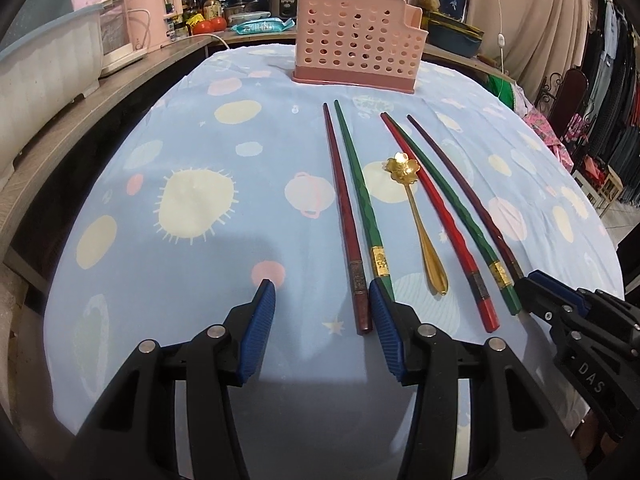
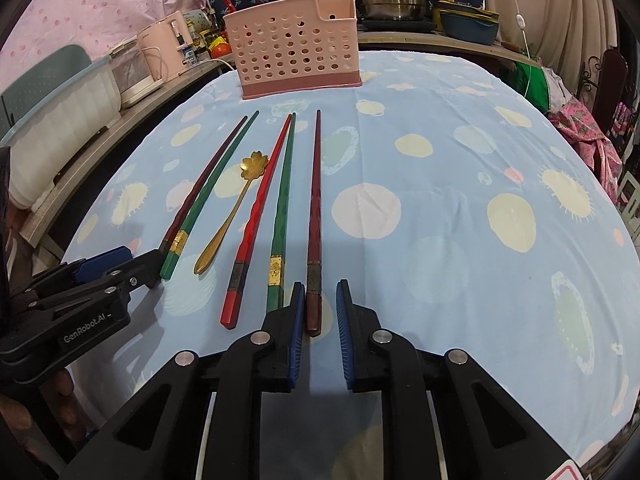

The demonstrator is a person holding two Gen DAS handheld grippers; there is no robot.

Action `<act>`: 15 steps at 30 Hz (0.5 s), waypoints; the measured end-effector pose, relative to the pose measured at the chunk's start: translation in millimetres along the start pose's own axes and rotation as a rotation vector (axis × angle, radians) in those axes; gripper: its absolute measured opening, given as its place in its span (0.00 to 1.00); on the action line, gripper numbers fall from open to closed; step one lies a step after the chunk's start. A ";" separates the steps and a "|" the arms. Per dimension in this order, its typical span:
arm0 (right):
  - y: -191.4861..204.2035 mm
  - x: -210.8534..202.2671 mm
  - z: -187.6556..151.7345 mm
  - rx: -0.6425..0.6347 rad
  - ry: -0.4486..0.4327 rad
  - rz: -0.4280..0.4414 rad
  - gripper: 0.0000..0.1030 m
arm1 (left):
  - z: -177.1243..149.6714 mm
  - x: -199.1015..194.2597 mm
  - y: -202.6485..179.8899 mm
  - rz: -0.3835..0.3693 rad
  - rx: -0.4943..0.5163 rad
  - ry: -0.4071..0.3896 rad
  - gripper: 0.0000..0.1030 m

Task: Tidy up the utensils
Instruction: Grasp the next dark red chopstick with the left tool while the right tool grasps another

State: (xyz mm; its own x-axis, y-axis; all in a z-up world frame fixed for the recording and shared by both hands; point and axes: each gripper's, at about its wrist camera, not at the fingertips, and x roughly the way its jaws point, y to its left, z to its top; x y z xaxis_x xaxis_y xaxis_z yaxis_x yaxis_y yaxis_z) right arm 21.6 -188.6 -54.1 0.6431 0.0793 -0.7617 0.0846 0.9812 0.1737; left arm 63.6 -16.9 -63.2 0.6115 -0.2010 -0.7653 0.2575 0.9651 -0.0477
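- The surface (image 2: pixel 440 152) is covered by a soft pale-blue cloth printed with cream, pink and green round blobs and spiky suns; it lies mostly smooth with faint creases.
- Five slim, tapered chopsticks lie side by side on the cloth, thick square ends toward the cameras, thin tips toward the far edge.
- From the right wrist view: a dark maroon chopstick (image 2: pixel 315 208) lies rightmost, then a green chopstick (image 2: pixel 282 208) with a gold band, then a glossy red chopstick (image 2: pixel 260 208) with faceted sides.
- Further left lies a second pair, touching along their length: another green chopstick (image 2: pixel 208 200) and a dark brown chopstick (image 2: pixel 200 188).
- A gold metal spoon (image 2: pixel 228 220) with a flower-shaped bowl lies between the red chopstick and that left pair, its thin handle flaring to a rounded end.
- A pink plastic holder (image 2: pixel 296 52), box-shaped and punched with rows of round holes, stands upright at the far edge on a darker pink base.
- The right gripper (image 2: pixel 320 312) has black arms and ribbed blue pads; its jaws are narrowed around the thick end of the maroon chopstick, one pad against it, a slim gap on the other side.
- The left gripper (image 1: pixel 322 308) holds its jaws about halfway apart over bare cloth; the brown chopstick's end sits just inside its right pad (image 1: pixel 384 320), ungripped.
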 end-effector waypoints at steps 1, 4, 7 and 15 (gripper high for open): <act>0.1 0.1 0.0 0.000 0.000 0.000 0.15 | -0.4 -0.1 0.5 0.002 0.000 -0.003 0.43; 0.0 0.1 -0.1 -0.001 -0.001 0.000 0.15 | -0.4 -0.6 2.9 0.007 -0.009 -0.009 0.35; -0.2 0.2 -0.2 0.000 0.000 0.001 0.15 | 0.4 -1.0 7.8 -0.002 -0.023 -0.010 0.26; -0.1 0.2 -0.9 0.002 0.000 0.002 0.13 | 0.0 -1.6 10.3 -0.029 -0.036 -0.007 0.08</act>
State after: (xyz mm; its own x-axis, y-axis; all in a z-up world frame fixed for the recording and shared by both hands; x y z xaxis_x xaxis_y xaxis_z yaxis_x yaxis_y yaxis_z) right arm 21.1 -188.5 -54.8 0.6436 0.0812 -0.7611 0.0848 0.9807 0.1763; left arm 65.2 -6.7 -62.4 0.6096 -0.2302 -0.7586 0.2486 0.9641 -0.0928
